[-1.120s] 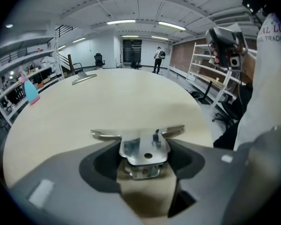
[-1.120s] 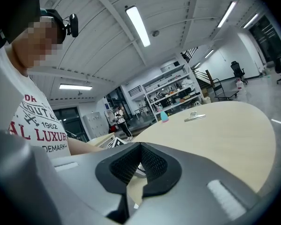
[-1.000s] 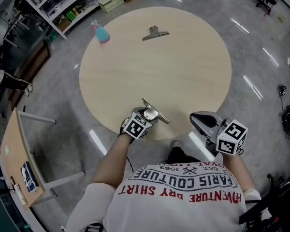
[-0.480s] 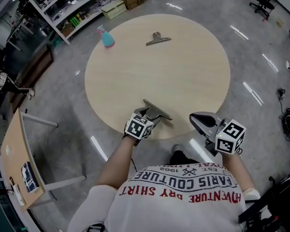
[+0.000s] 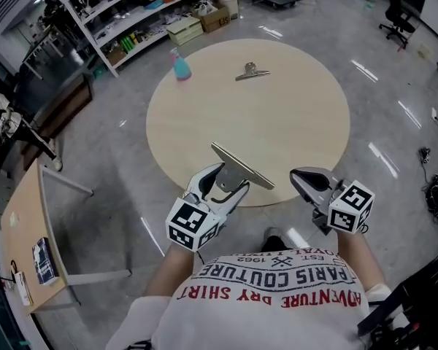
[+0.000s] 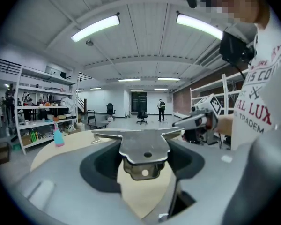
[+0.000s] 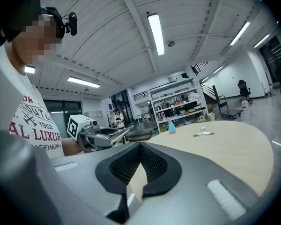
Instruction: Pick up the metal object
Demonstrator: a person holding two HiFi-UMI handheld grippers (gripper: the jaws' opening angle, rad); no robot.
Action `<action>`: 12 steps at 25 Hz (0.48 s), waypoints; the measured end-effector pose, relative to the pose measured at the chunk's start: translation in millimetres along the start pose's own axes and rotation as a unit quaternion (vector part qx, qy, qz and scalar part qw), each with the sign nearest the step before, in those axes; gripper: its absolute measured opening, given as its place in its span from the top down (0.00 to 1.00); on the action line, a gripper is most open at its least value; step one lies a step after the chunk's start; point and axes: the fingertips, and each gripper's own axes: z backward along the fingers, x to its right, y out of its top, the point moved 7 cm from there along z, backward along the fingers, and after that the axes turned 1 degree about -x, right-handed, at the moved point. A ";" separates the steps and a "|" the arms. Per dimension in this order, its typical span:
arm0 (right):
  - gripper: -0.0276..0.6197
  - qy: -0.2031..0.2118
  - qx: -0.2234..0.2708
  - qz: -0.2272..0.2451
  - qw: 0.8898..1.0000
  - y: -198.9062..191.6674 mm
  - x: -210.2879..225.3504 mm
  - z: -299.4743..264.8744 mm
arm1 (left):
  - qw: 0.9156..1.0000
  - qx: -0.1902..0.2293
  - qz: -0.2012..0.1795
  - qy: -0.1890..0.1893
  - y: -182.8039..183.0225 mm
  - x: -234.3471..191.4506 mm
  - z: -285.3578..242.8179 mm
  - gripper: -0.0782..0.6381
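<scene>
One clip sits clamped in the left gripper, apparently lifted off the bench; pickup looks essentially done. The right gripper is closed, empty. Another clip lies untouched.

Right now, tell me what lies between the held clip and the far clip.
Bare tabletop, per the head view, from held clip to far clip.

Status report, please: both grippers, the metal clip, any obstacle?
Left gripper shut on metal clip, held above table. Right gripper shut, empty. Second clip and bottle far off, nothing blocking.
</scene>
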 end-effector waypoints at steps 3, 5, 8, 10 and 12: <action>0.95 0.001 -0.002 0.008 1.000 -7.3 -22.0 0.4 | 1.000 0.001 -0.004 -0.003 -7.1 10.5 20.2 0.49; 0.95 0.000 -0.001 0.010 1.000 -11.1 -36.8 -0.3 | 1.000 -0.003 -0.004 -0.006 -15.3 14.8 31.3 0.49; 0.95 -0.005 -0.002 0.014 1.000 -11.8 -54.7 -0.3 | 1.000 -0.001 0.000 -0.010 -23.4 17.8 44.9 0.49; 0.95 -0.007 -0.004 0.016 1.000 -14.1 -64.3 3.7 | 1.000 0.002 0.002 -0.011 -24.5 21.9 51.1 0.49; 0.95 -0.008 -0.006 0.016 1.000 -15.4 -73.7 12.5 | 1.000 0.006 0.004 -0.015 -23.2 30.6 57.7 0.49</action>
